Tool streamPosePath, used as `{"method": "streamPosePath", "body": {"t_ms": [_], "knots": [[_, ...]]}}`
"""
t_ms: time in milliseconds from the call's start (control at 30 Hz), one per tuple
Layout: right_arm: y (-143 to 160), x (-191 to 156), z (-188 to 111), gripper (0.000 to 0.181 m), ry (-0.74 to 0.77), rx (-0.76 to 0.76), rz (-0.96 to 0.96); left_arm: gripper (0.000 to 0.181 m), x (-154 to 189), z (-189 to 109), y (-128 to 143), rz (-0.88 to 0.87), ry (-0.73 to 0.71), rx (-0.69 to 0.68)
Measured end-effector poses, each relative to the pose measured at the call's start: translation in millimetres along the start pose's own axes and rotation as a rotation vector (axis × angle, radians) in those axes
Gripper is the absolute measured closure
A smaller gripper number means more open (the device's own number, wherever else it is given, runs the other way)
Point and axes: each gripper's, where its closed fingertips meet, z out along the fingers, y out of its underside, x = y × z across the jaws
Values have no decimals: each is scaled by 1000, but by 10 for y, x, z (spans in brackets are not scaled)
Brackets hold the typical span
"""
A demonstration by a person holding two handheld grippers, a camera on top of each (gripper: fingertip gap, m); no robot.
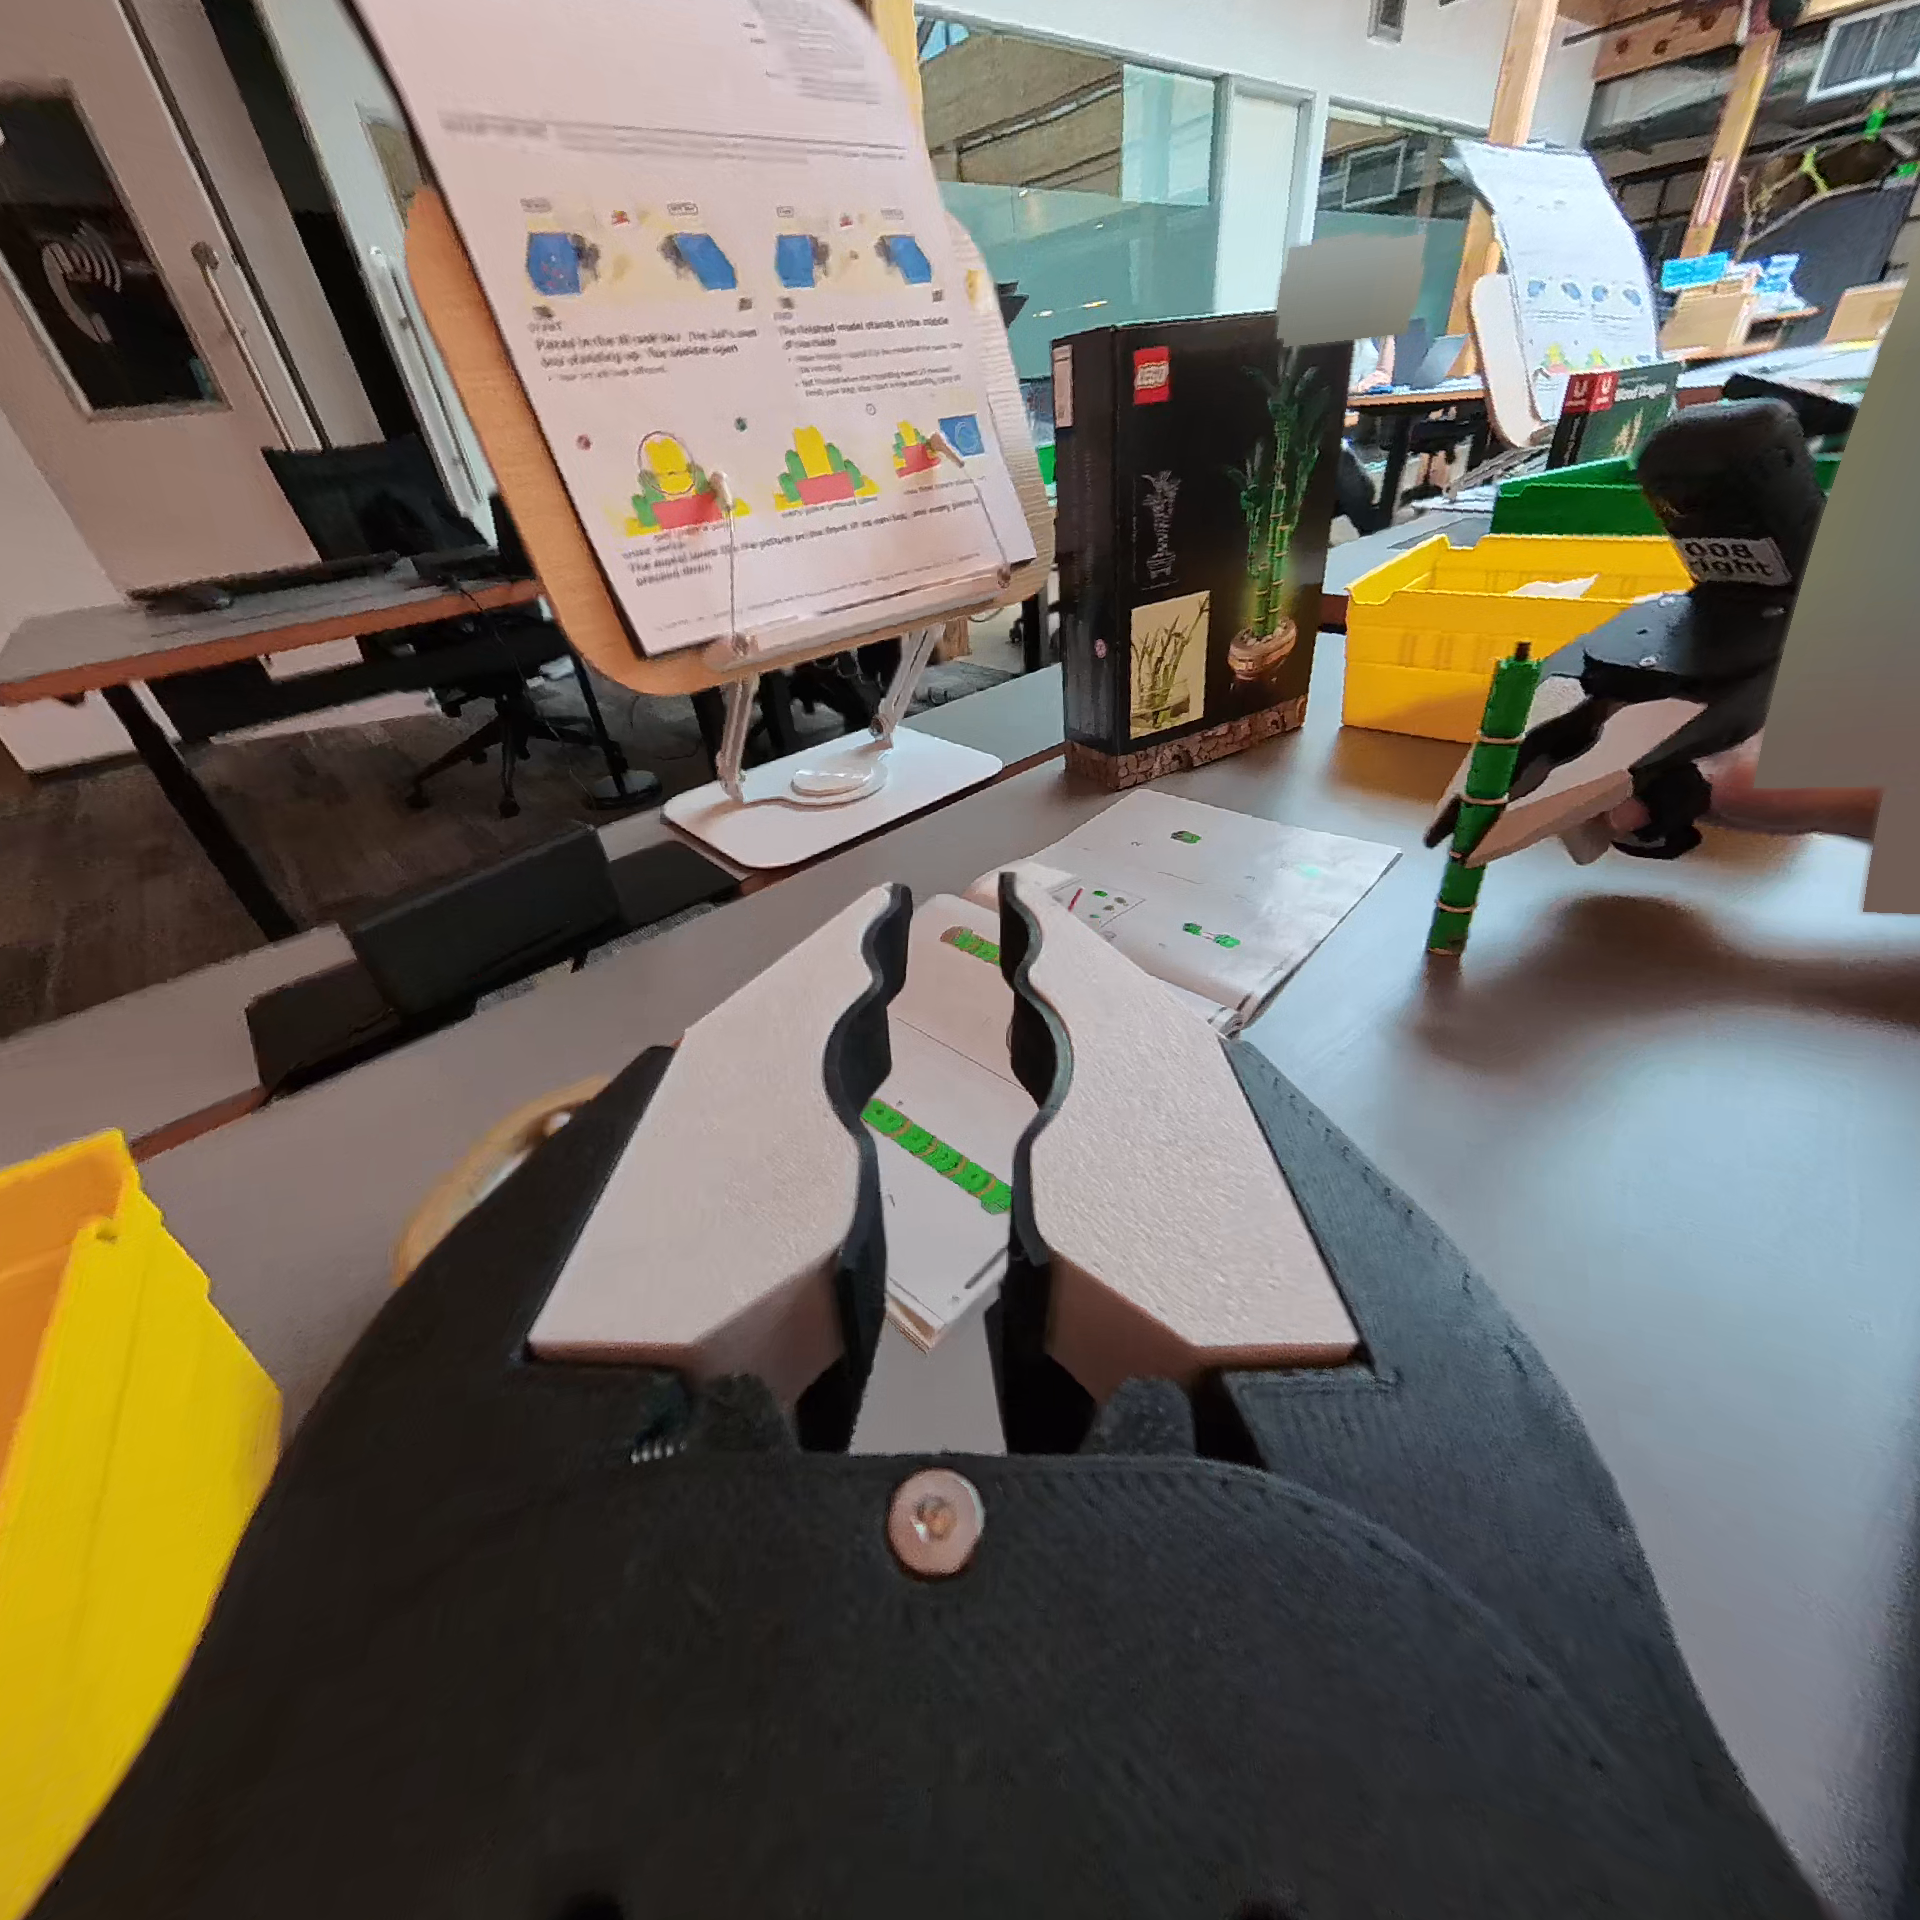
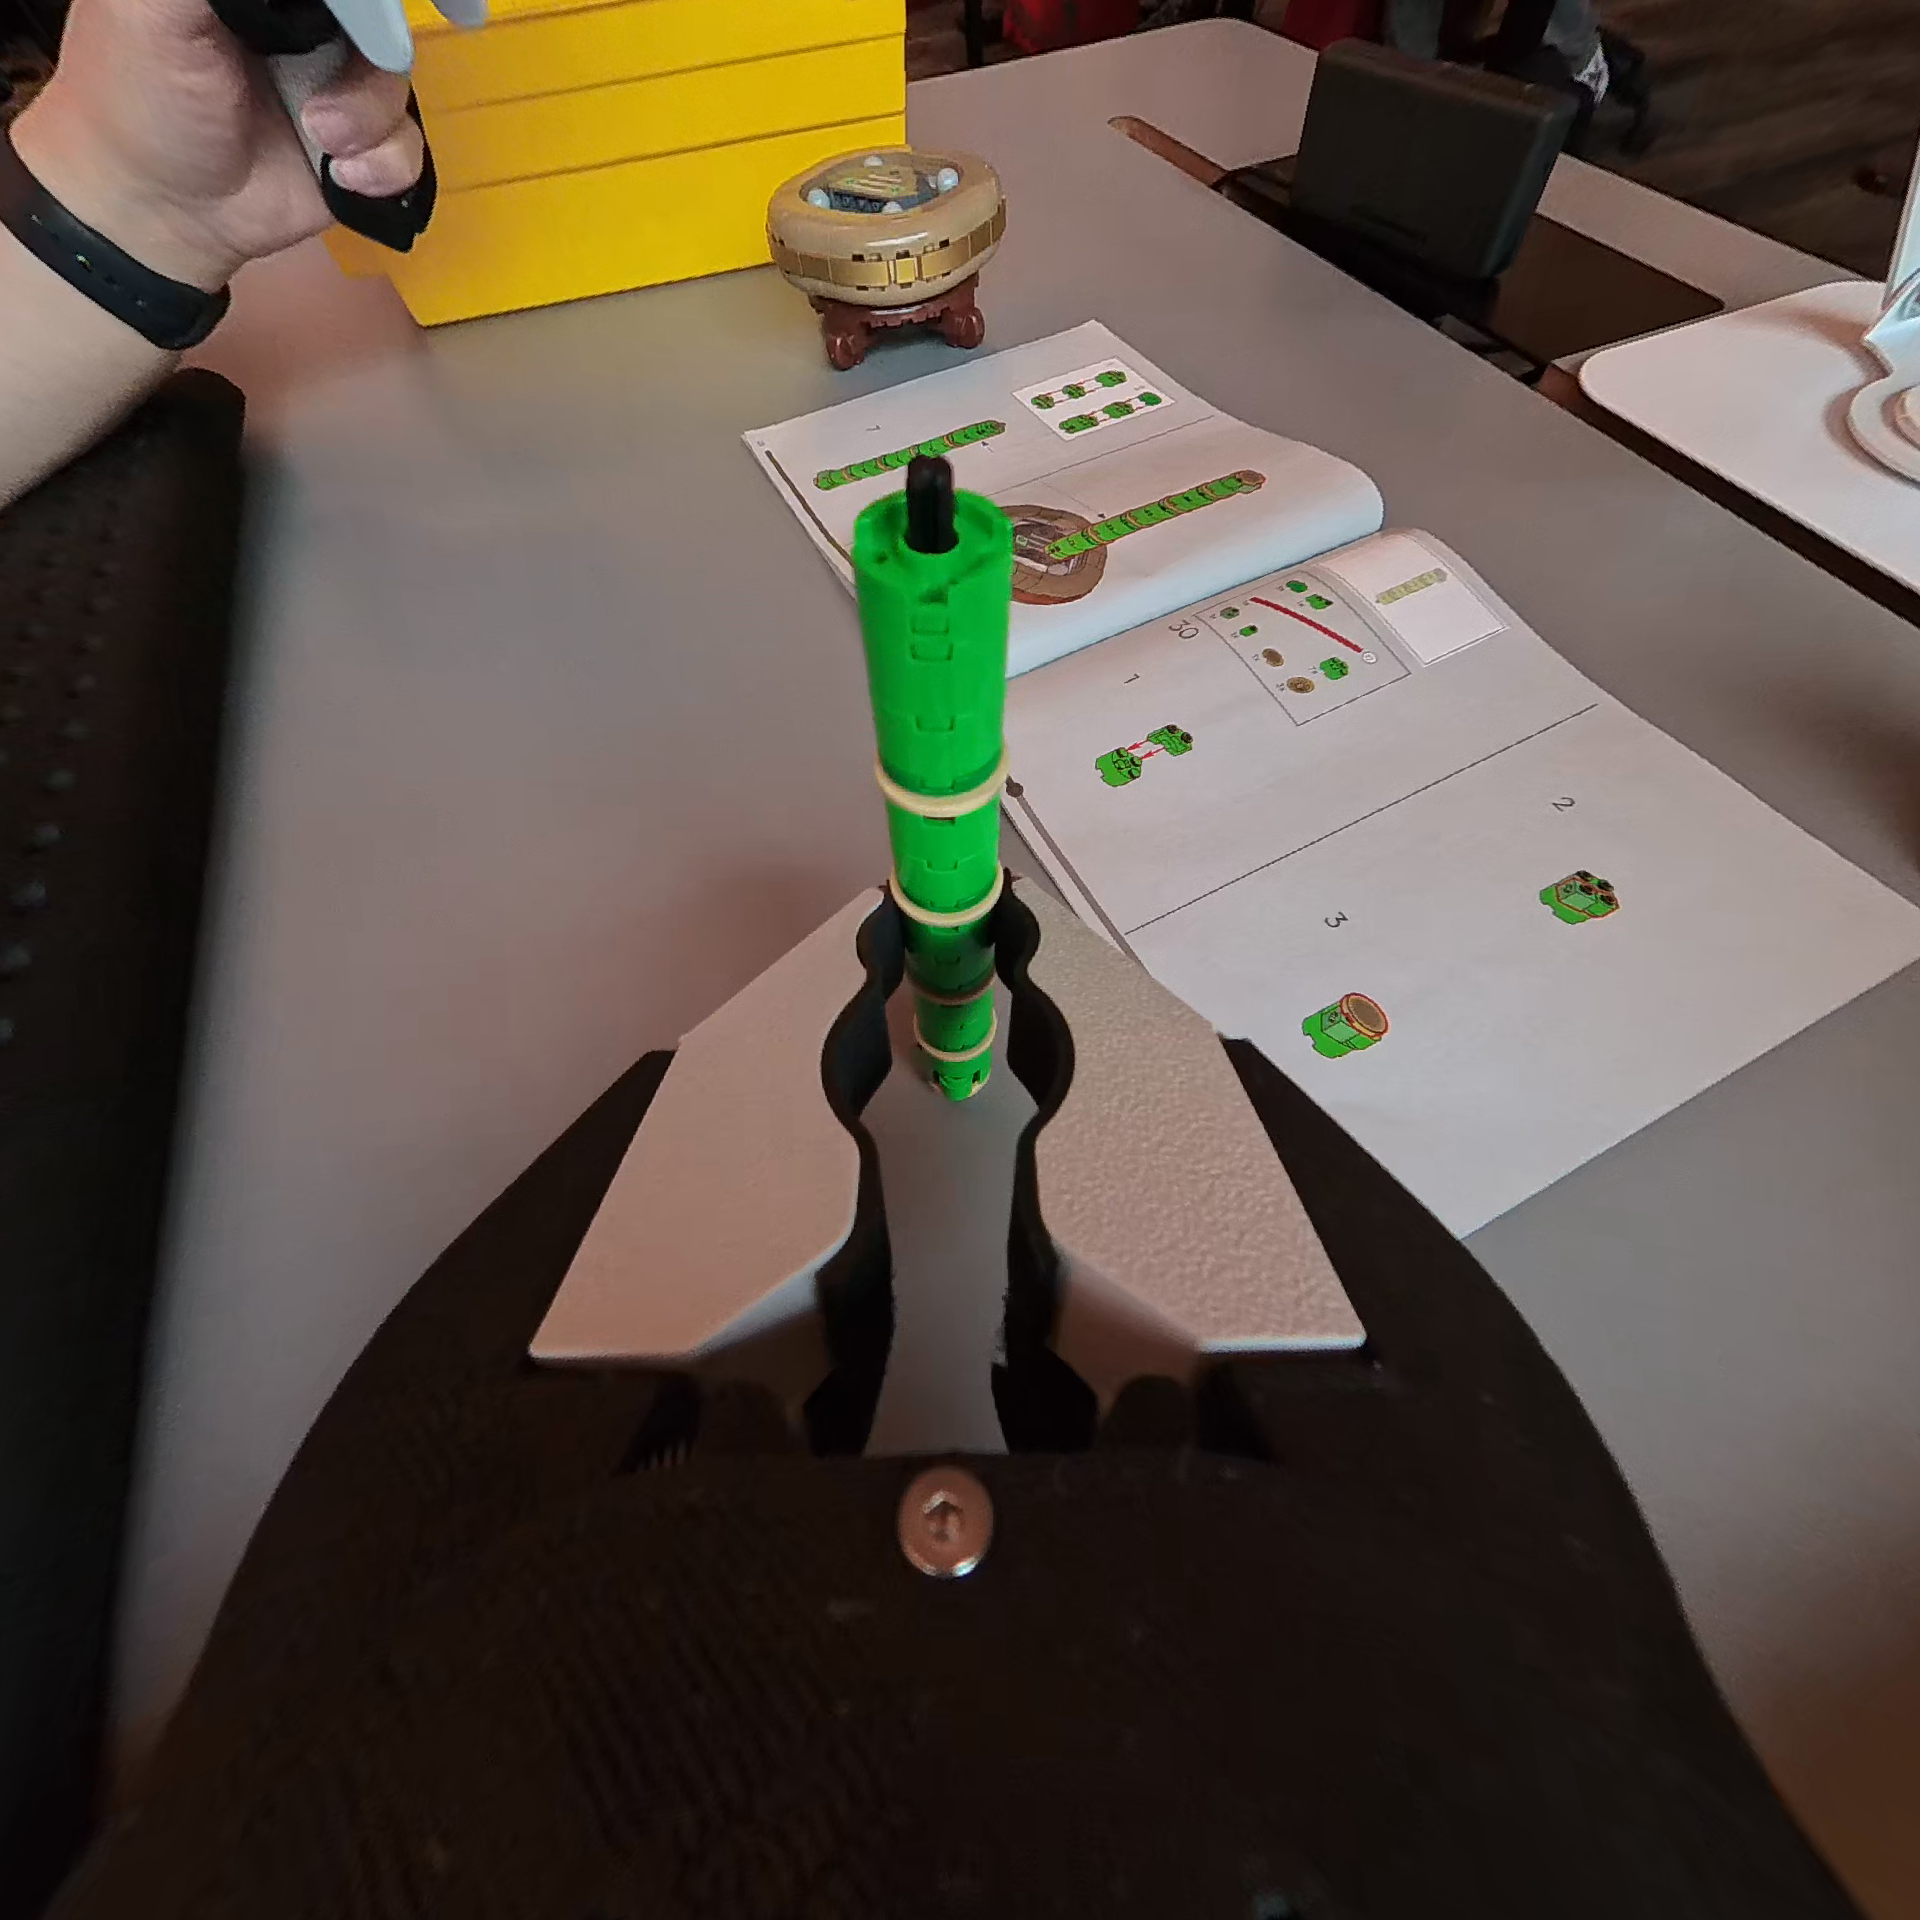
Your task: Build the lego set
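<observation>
A green bamboo stalk (image 2: 935,644) of stacked round bricks with tan rings and a black axle (image 2: 928,499) at its top stands nearly upright, its foot on the grey table (image 2: 520,727). My right gripper (image 2: 948,925) is shut on its lower part. The left wrist view shows the stalk (image 1: 1488,748) and the right gripper (image 1: 1496,821) at the far right. My left gripper (image 1: 951,894) is open and empty, held above the open instruction booklet (image 1: 1226,883). A tan round pot on a brown stand (image 2: 888,239) sits beyond the stalk.
A yellow bin (image 2: 644,156) stands behind the pot, with a hand (image 2: 187,135) beside it. The booklet (image 2: 1403,831) lies right of the stalk. The left wrist view shows the set's box (image 1: 1184,540), a sheet on a stand (image 1: 727,364), and yellow bins (image 1: 1455,634) (image 1: 83,1455). The gap from one gripper's tips to the other's is roughly 30 centimeters.
</observation>
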Motion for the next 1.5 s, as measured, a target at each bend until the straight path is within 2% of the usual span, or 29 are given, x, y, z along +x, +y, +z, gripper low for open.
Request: {"method": "streamPosePath", "body": {"t_ms": [167,333,467,667,800,867,933,1033,1133,1233,1300,1400,1500], "knots": [[4,9,-13,165,-7,3,10,166,-76,-40,17,-230,66,1],[2,-5,3,165,-11,0,0,165,-122,-65,46,-278,61,-20],[-5,-20,24,165,-16,7,-4,164,-94,-16,172,-352,90,-83],[-1,1,3,165,-27,44,27,164,64,140,457,-579,234,-192],[-32,51,23,165,-26,77,101,164,131,156,462,-694,304,-197],[-183,30,34,166,-40,143,146,166,148,165,401,-702,324,-159],[-411,-18,45,166,-53,215,145,166,238,195,416,-699,359,-177],[-769,-83,97,165,-18,266,59,166,395,216,437,-682,416,-223],[-1140,-203,155,166,14,331,-36,166,404,199,369,-650,413,-193],[-1428,-311,210,165,24,394,-89,167,246,191,434,-519,289,-206],[-1595,-332,232,165,31,419,-119,168,98,159,386,-414,184,-172],[-1862,-303,215,165,48,431,-157,165,-163,51,263,-337,19,-99],[-2134,-218,157,165,99,427,-207,158,-415,-52,274,-259,-136,-109]]}}
